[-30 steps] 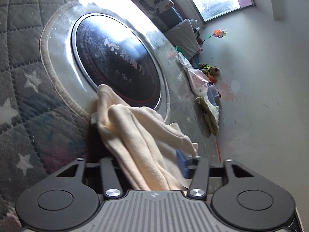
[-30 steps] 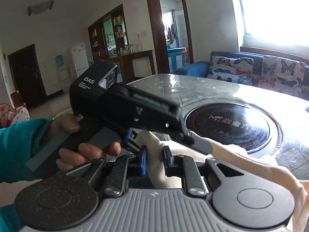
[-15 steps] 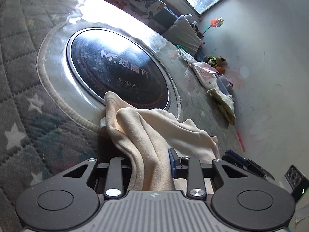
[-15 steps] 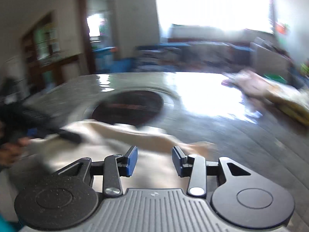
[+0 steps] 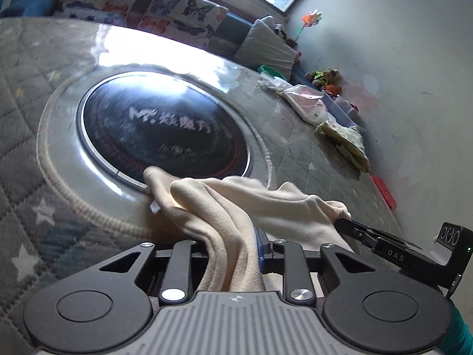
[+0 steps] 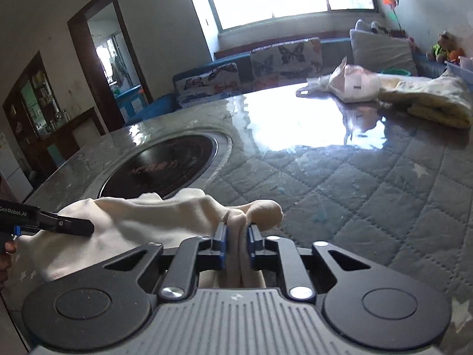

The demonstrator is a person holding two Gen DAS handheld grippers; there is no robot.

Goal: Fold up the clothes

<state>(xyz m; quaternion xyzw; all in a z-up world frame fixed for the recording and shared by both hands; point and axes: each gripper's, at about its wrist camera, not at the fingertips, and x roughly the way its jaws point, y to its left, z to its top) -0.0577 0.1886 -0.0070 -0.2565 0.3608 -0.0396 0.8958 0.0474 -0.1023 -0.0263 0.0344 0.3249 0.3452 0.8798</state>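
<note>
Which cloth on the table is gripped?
The cream garment, bunched beside the black hob; both hand-held grippers clamp it. The yellowish folded cloth lies untouched at the far edge.

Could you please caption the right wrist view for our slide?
Right tongs pinch a bunched cream garment above the quilted table.

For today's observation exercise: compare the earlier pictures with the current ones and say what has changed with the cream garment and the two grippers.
The right gripper swung away from the left one, opened, then closed on a bunched fold of the cream garment. The left gripper has just been closing on the garment running between its fingers. The garment stays by the round black cooktop.
</note>
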